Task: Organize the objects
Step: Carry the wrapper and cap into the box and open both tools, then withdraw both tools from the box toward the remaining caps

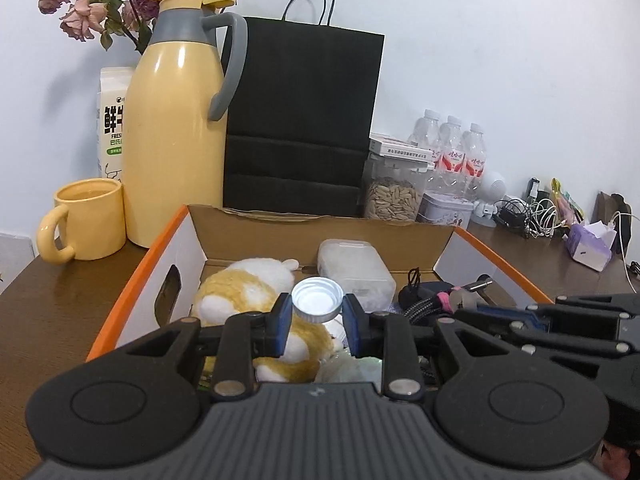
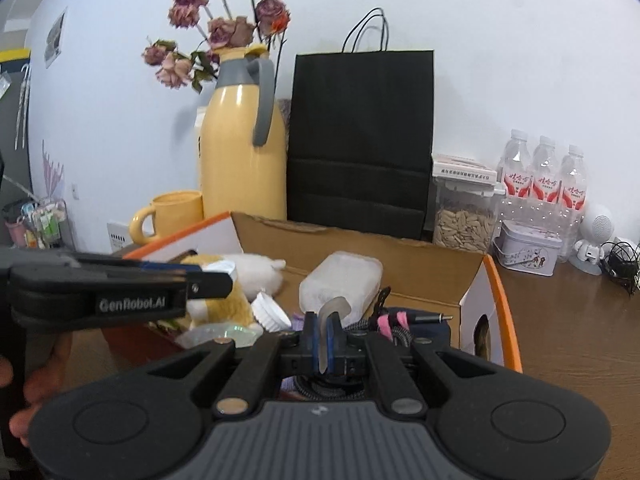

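Left gripper (image 1: 317, 311) clenched on one round white ribbed cap (image 1: 318, 300), held above cardboard box (image 1: 320, 236). Right gripper (image 2: 325, 332) pinching one thin translucent curved plastic piece (image 2: 329, 314) over same box. Inside box: one fuzzy yellow-white plush (image 1: 244, 296), one frosted rectangular container (image 1: 354, 270), braided cable (image 2: 394, 322). Behind box: three water bottles (image 1: 452, 148).

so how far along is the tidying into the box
Partway. Done: plush toy, plastic container and cables lie in the cardboard box. In hand: left gripper holds a white cap; right gripper pinches a translucent strip. Left: placing both.
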The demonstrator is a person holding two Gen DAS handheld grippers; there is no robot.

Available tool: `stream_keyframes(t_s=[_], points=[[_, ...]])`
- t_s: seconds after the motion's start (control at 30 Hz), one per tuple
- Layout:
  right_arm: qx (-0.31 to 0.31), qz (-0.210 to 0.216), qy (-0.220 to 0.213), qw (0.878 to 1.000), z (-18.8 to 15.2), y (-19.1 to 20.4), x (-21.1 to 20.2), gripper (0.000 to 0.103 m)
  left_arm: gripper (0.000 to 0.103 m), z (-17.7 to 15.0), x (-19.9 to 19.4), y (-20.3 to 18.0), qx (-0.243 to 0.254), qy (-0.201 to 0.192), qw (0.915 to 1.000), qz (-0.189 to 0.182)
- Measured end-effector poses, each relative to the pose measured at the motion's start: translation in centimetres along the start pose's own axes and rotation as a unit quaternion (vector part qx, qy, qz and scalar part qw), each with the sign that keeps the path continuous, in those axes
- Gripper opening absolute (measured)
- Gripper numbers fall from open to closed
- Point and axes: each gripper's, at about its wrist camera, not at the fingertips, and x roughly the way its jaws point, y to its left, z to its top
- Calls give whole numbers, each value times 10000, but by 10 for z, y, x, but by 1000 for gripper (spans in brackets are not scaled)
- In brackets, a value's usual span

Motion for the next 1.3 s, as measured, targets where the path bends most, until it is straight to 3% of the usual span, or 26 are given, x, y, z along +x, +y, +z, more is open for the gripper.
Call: stream_keyframes(t_s=[0.17,0.27,0.33,0.37,0.4,0.43,0.47,0.93,1.3], points=[[-22,-80,-58,9999,-2,4,-3,10,28,-3,-3,-2,49,-94,9999,115],[38,-135,-117,9998,-2,2,-8,28,41,-5,-9,-4,131,-331,9991,238],[90,-191,-175,9996,-2,0,-10,61,66,-5,-15,-4,129,-510,9982,290],[108,-213,-206,9995,-2,-1,-11,67,76,-4,-17,-4,115,-579,9978,317],[126,-237,-241,9993,-2,-1,-13,81,96,-4,-19,-4,99,-646,9973,348],[142,-271,-269,9992,-1,-2,-13,95,103,-3,-21,-4,83,-713,9967,382],[165,-324,-305,9989,-1,-3,-14,101,103,-3,-23,-4,65,-798,9960,408],[242,-484,-495,9973,-1,-4,-23,103,103,-2,-29,-1,-58,-873,9952,434],[167,-453,-626,9969,-10,-1,-46,103,103,-13,-59,-2,-27,-1009,9935,524]])
